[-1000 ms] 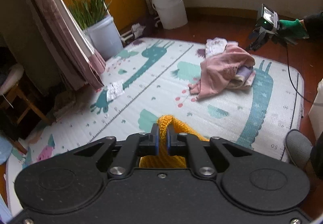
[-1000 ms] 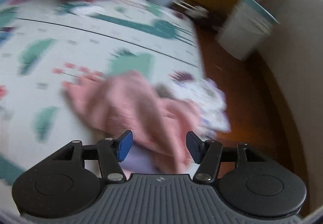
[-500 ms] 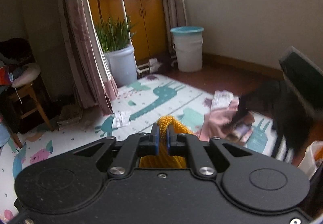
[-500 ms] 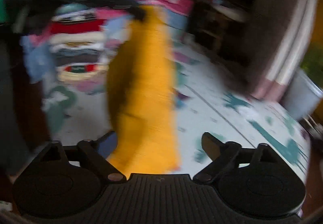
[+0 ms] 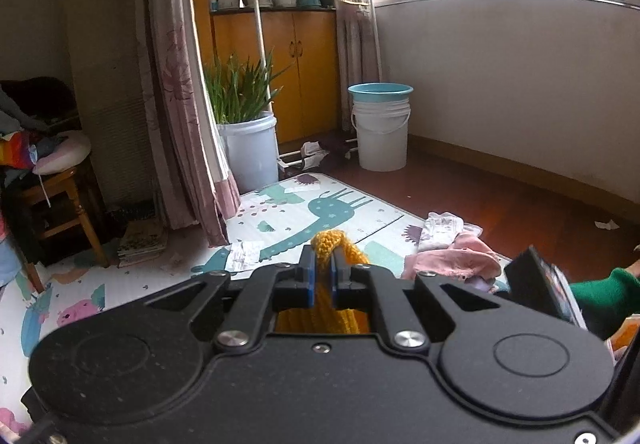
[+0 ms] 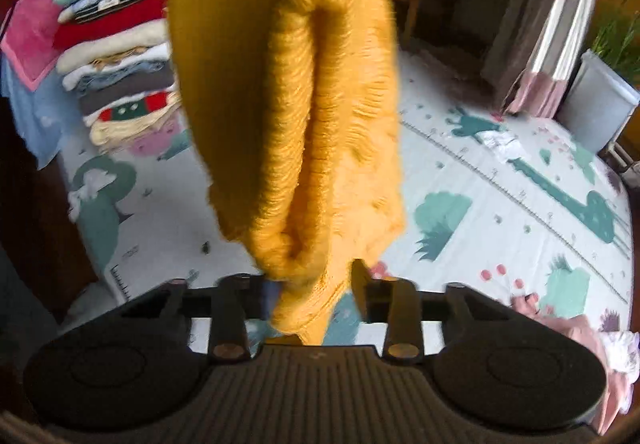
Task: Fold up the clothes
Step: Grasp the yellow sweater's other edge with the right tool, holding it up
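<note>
A yellow knit garment [image 6: 288, 92] hangs over the play mat [image 6: 492, 180]. My left gripper [image 5: 323, 272] is shut on its top fold [image 5: 326, 242], the blue pads pinching the knit. Lower down, my right gripper [image 6: 312, 286] has the garment's bottom edge bunched between its jaws. They are closing, and both fingers touch the fabric. The left wrist view shows the back of the right tool and a green sleeve [image 5: 600, 292] at the right edge.
A heap of pink and white clothes [image 5: 456, 256] lies at the mat's far edge. Several folded clothes are stacked [image 6: 116, 72] at the mat's other end. A potted plant in a white bucket [image 5: 250, 152], a curtain [image 5: 188, 148], a second bucket [image 5: 382, 136] and a wooden stool [image 5: 68, 204] stand around.
My right gripper swung from the pink heap to the hanging yellow knit, opened wide, then closed on its bottom edge. My left gripper rose with the knit and tilted up.
</note>
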Motion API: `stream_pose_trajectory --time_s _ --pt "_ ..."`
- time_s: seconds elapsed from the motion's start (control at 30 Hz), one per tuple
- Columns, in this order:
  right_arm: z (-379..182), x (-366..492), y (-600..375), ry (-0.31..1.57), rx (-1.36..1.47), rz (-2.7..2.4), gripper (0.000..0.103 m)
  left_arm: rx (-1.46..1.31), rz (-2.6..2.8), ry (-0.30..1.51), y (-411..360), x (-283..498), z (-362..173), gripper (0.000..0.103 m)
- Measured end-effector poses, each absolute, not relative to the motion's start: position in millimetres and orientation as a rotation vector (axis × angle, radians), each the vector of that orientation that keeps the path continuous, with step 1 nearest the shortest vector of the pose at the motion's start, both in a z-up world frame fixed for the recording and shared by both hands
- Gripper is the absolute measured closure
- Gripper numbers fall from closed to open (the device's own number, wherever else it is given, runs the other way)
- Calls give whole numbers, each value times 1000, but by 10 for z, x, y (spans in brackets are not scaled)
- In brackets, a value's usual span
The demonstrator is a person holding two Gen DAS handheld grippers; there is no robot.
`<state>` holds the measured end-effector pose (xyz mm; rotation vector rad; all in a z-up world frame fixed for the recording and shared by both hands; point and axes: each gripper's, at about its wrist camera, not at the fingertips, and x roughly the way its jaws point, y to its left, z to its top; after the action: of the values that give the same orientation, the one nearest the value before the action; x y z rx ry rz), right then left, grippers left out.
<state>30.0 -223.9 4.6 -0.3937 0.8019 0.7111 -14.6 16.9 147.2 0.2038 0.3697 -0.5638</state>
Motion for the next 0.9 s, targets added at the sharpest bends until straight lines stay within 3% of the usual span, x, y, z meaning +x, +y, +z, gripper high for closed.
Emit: stream_pose_trajectory --time_s 0.33,0.67,0.9 --pt "300 761 -2879 669 -225 546 88 208 -485 442 375 102 1321 97" --pt "721 665 -3074 503 -310 505 88 271 -479 519 397 196 1087 98" --pt "656 564 -3144 535 -358 537 89 325 -523 561 385 78 965 98"
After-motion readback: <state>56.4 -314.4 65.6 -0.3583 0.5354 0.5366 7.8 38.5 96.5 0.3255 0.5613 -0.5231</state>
